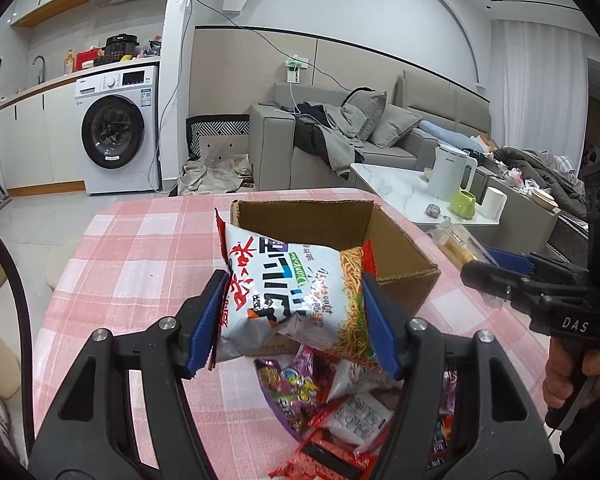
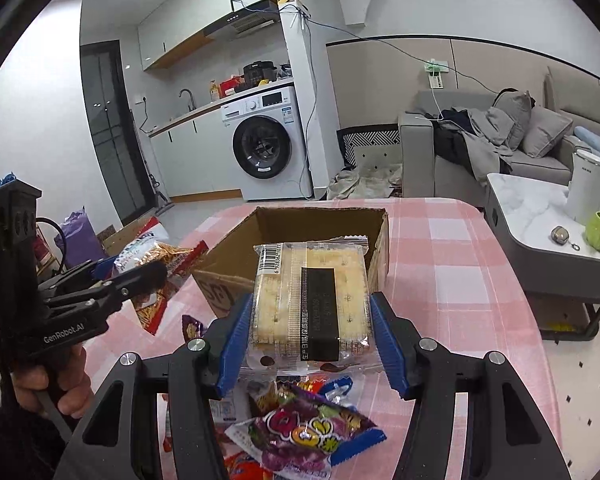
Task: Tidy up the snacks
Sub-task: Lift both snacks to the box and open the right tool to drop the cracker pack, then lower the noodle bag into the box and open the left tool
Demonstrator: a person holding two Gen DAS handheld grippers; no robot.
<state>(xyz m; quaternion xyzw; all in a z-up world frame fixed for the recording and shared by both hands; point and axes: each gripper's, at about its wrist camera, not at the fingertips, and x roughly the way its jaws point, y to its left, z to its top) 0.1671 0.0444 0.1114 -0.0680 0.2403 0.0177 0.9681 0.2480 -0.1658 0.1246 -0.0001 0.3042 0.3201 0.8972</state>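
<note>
Holding a white crinkled noodle-snack bag with red and black lettering point(image 1: 296, 296), the left gripper point(image 1: 292, 316) is pinching it between both blue ribbed pads, one on each side edge; the bag is hanging clear of the table, tilted, in front of the near wall of the open brown cardboard box point(image 1: 396, 248).

Gripping a clear-wrapped pack of pale square crackers with a black label band point(image 2: 312, 300), the right gripper point(image 2: 310, 332) is clamping it across its width, barcode end pointing toward the box, pack raised above the loose snacks.

Resting on the pink-and-white checked tablecloth point(image 1: 132, 248), the box is standing open-topped; nothing is showing inside it in either view.

Lying under both grippers, a heap of small colourful snack packets point(image 2: 300, 432) is spreading over the near table edge.

Wrapping the right gripper's black handle, the person's right hand point(image 1: 572, 376) is showing at the frame edge of the left wrist view; the left hand point(image 2: 48, 384) is doing likewise in the right wrist view.
</note>
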